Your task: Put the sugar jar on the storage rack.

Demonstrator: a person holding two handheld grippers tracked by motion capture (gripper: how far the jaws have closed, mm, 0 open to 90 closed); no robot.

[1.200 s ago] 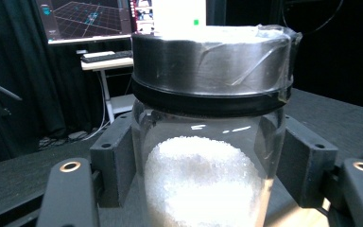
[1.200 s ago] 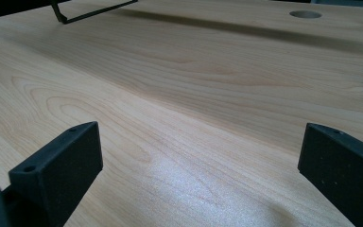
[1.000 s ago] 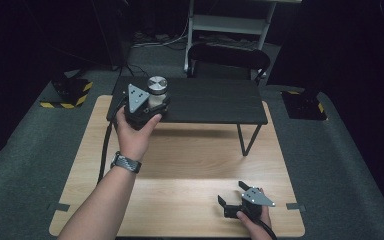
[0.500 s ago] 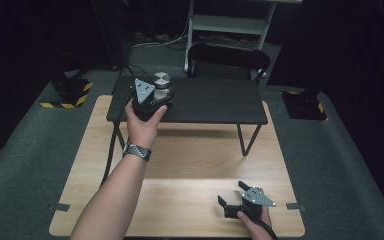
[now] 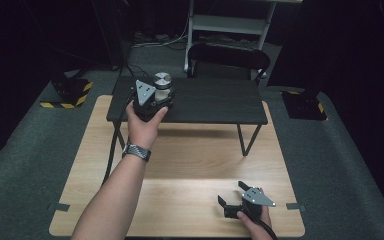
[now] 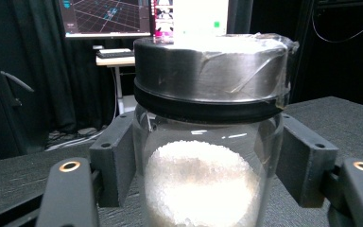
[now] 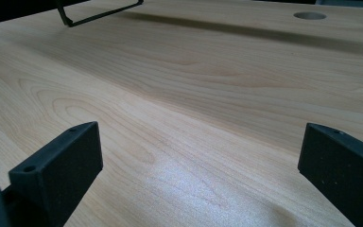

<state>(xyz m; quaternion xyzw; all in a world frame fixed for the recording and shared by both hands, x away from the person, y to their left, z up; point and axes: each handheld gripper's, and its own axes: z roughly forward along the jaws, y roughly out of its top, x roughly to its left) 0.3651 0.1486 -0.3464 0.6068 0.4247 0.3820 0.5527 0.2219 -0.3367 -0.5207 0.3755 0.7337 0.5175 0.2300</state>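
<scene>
A big wooden table (image 5: 180,165) held a small black table (image 5: 205,102). A glass jar (image 6: 208,179) with a metal lid (image 6: 212,71) stood on the black one, near its left end. The left gripper (image 5: 150,100) had its jaws on both sides of the jar, touching the glass. The right gripper (image 5: 245,202) rested wide open on the wood. The jar probably felt heavy, slippery and easy to break, so the glass under the lid looked like the best place to hold. The jar's bottom was cut off.
</scene>
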